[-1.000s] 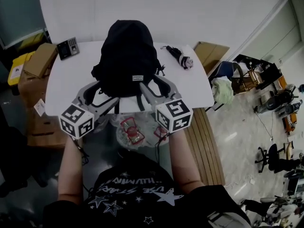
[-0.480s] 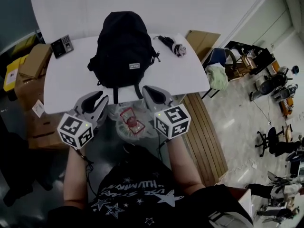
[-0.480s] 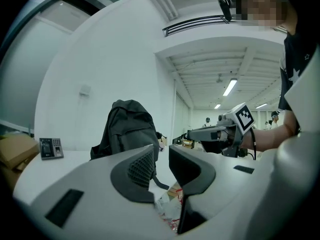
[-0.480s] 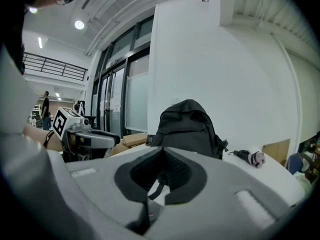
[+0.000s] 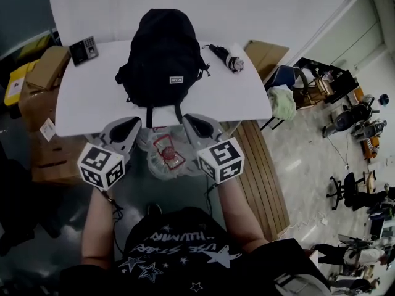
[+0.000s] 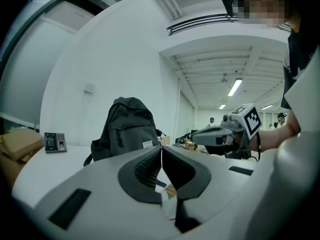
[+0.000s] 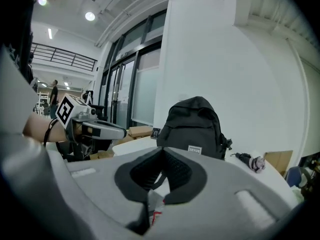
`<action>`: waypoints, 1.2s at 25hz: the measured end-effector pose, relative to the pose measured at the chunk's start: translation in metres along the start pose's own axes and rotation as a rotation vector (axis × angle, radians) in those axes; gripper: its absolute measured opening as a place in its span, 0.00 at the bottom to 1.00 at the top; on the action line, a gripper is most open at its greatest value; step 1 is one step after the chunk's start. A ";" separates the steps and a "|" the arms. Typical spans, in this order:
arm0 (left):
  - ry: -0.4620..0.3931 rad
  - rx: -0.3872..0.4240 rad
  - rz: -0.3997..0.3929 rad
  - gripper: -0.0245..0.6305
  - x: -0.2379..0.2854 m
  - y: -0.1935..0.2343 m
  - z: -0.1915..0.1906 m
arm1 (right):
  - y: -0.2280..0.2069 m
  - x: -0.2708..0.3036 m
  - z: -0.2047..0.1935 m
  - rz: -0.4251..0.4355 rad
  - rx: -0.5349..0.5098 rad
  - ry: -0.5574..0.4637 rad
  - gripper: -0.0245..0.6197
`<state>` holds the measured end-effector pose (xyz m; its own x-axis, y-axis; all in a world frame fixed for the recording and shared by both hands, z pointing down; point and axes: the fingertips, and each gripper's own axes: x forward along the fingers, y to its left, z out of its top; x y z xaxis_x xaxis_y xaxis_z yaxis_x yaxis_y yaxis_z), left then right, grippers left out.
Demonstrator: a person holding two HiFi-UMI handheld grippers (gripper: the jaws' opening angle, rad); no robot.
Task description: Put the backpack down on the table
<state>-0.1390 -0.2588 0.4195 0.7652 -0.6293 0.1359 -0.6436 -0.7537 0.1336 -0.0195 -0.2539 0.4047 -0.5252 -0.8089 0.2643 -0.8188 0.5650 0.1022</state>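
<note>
The black backpack (image 5: 163, 60) stands upright on the white table (image 5: 80, 103), with its straps hanging to the near edge. It also shows ahead in the left gripper view as the backpack (image 6: 127, 129) and in the right gripper view as the backpack (image 7: 195, 126). My left gripper (image 5: 123, 129) hangs just off the table's near edge, apart from the bag; its jaws are closing, tips together (image 6: 161, 149), with nothing between them. My right gripper (image 5: 197, 125) is beside it, shut and empty (image 7: 162, 151).
A folded umbrella (image 5: 225, 57) lies right of the bag and a keypad device (image 5: 82, 47) sits at the table's far left corner. Cardboard boxes (image 5: 46, 73) stand left of the table. A clear plastic bag (image 5: 166, 156) lies below the edge, and wooden slats (image 5: 265, 177) lie to the right.
Both grippers have drawn back from the backpack's sides towards me, past the table edge. Their jaws went from open to closed. The backpack stays standing on the table.
</note>
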 end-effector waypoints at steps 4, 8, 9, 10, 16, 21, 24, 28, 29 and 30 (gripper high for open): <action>0.019 -0.007 0.031 0.05 -0.001 -0.021 -0.008 | -0.005 -0.020 -0.012 0.022 0.047 -0.001 0.04; 0.052 -0.019 0.049 0.05 -0.009 -0.051 -0.023 | -0.002 -0.046 -0.029 0.043 0.083 0.010 0.04; 0.062 -0.015 0.051 0.05 -0.010 -0.060 -0.027 | -0.002 -0.053 -0.032 0.046 0.086 0.011 0.04; 0.070 -0.015 0.052 0.05 -0.011 -0.067 -0.030 | -0.001 -0.060 -0.034 0.050 0.088 0.012 0.04; 0.073 -0.045 0.061 0.05 -0.016 -0.113 -0.045 | 0.001 -0.104 -0.049 0.072 0.091 0.010 0.04; 0.082 -0.022 0.065 0.05 -0.013 -0.149 -0.045 | 0.006 -0.135 -0.057 0.109 0.056 0.011 0.04; 0.086 -0.015 0.074 0.05 -0.017 -0.171 -0.047 | 0.012 -0.151 -0.057 0.124 0.052 -0.006 0.04; 0.084 -0.026 0.093 0.05 -0.030 -0.198 -0.051 | 0.028 -0.174 -0.065 0.159 0.049 -0.006 0.04; 0.083 -0.028 0.099 0.05 -0.033 -0.204 -0.052 | 0.032 -0.181 -0.068 0.168 0.046 -0.003 0.04; 0.084 -0.030 0.105 0.05 -0.037 -0.210 -0.054 | 0.035 -0.188 -0.071 0.175 0.043 0.001 0.04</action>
<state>-0.0331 -0.0675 0.4397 0.6904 -0.6851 0.2324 -0.7210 -0.6780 0.1431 0.0665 -0.0703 0.4263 -0.6600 -0.6989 0.2757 -0.7243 0.6893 0.0134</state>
